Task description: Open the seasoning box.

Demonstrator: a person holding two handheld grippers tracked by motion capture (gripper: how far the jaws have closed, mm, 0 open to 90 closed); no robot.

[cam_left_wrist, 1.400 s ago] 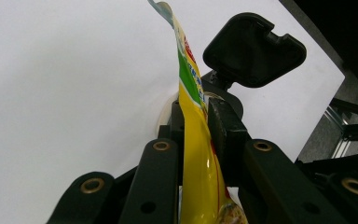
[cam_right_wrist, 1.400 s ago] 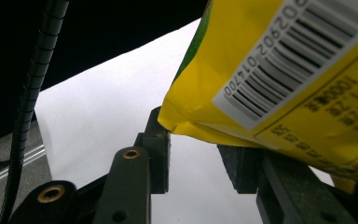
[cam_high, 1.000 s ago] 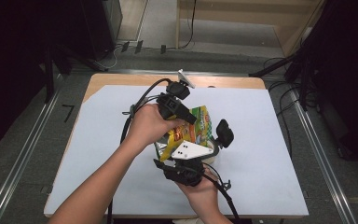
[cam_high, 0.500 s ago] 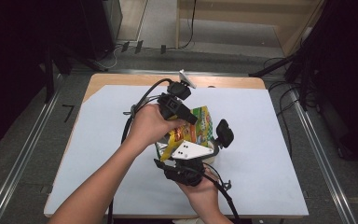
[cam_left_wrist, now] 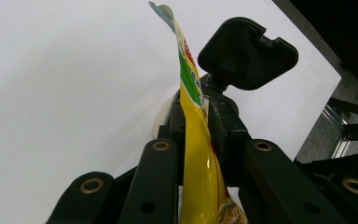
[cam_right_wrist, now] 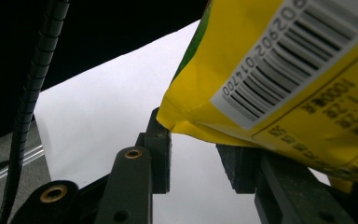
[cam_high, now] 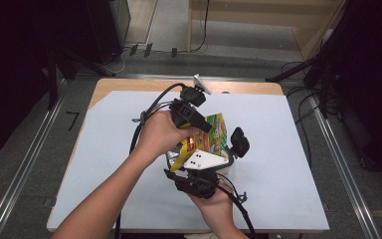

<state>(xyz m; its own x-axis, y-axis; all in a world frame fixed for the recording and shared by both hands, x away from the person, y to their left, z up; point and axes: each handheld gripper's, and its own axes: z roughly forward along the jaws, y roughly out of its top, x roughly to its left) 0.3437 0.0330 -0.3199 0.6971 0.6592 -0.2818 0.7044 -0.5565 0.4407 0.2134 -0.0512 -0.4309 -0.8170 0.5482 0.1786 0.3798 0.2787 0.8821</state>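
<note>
Left gripper (cam_left_wrist: 200,140) is pinching the glossy yellow-and-green plastic snack packet (cam_left_wrist: 196,154) edge-on: both black jaws pressed on the film, packet rising between them toward 12 o'clock in the left gripper view, its torn silvery tip at the top. Black moulded plastic part on a stalk (cam_left_wrist: 248,53) sits just past the jaws at 1 o'clock; can't tell what it belongs to. From the high view the left gripper (cam_high: 195,115) comes onto the packet (cam_high: 214,133) from 10 o'clock, hand wrapped around its body, cable looping off at 9 o'clock. Right gripper (cam_high: 199,169) sits at 6 o'clock of the packet, grey three-cornered plate on top, held from below by the right hand (cam_high: 218,204). Right gripper view: jaws (cam_right_wrist: 193,163) stand spread with a clear gap; barcode corner of the packet (cam_right_wrist: 279,79) hangs over the right-side jaw at 2 o'clock, whether it touches that pad I can't tell, nothing clamped. Packet is held above the middle of the pale blue-white sheet covering the wooden table (cam_high: 288,164)
</note>
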